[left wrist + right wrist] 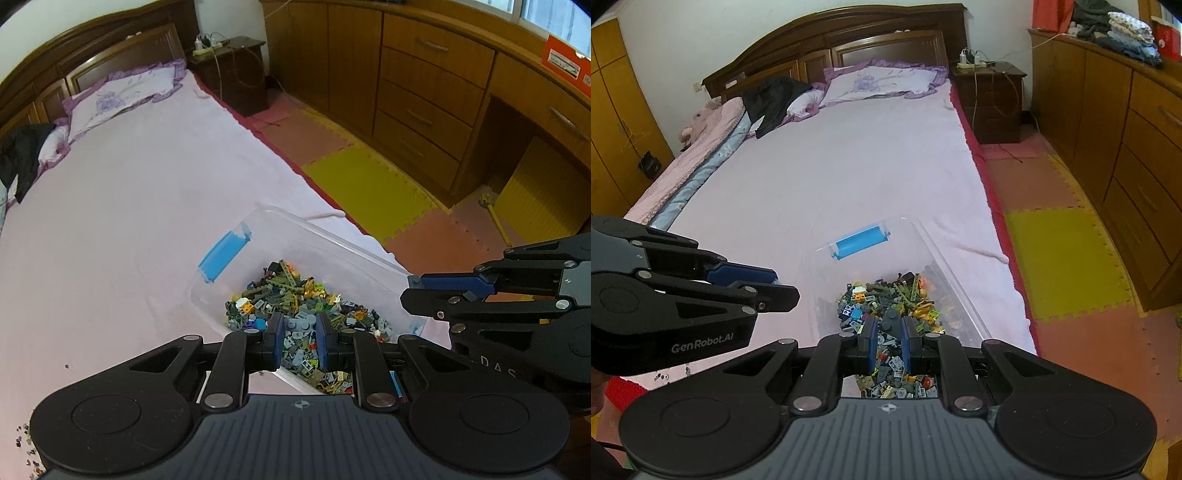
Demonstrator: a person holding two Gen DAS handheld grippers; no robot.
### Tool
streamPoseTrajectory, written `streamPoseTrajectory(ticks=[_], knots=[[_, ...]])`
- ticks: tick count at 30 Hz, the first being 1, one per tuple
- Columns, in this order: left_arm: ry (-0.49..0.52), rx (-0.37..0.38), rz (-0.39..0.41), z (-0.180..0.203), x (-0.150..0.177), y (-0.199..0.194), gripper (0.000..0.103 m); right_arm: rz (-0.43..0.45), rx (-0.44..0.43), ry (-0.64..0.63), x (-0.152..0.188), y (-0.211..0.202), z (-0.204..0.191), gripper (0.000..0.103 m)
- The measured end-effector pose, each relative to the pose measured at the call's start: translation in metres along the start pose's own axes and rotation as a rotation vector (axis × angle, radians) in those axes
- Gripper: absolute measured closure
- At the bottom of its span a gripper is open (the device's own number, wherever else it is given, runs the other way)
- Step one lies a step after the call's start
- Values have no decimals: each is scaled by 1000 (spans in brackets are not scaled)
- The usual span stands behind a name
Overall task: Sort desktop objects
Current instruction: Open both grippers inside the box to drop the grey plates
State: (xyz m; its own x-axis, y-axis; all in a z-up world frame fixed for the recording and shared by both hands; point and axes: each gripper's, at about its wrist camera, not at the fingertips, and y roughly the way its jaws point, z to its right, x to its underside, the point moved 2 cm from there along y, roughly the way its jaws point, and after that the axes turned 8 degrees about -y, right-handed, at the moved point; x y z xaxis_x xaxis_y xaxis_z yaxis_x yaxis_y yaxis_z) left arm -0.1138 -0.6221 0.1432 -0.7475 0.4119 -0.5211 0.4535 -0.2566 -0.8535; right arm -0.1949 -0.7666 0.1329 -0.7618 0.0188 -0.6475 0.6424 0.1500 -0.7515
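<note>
A clear plastic bin (332, 236) (945, 269) with a blue handle (225, 254) (860, 242) lies on the pink bed sheet. It holds a pile of small toy bricks (295, 291) (886, 291) in several colours. My left gripper (300, 323) hangs over the pile, shut on a light grey studded plate (299, 325). My right gripper (889, 326) hovers over the same pile, shut on a dark grey brick (892, 318). Each gripper shows side-on in the other's view: the right gripper (412, 291) at the bin's right rim, the left gripper (786, 288) at its left side.
The bed (849, 166) carries a purple-edged pillow (886, 83) and a black garment (772, 99) at its head. A few loose bricks (26, 443) lie on the sheet near me. On the right are a nightstand (993, 99), wooden drawers (424, 110) and foam floor mats (369, 184).
</note>
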Motion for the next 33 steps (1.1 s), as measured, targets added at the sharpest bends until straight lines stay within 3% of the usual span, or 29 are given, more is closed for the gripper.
streamPoseTrajectory(ticks=[33], knots=[[-11,6,-20,-4,-4,12,83,-67,-1,-24,0,20,-2,88]])
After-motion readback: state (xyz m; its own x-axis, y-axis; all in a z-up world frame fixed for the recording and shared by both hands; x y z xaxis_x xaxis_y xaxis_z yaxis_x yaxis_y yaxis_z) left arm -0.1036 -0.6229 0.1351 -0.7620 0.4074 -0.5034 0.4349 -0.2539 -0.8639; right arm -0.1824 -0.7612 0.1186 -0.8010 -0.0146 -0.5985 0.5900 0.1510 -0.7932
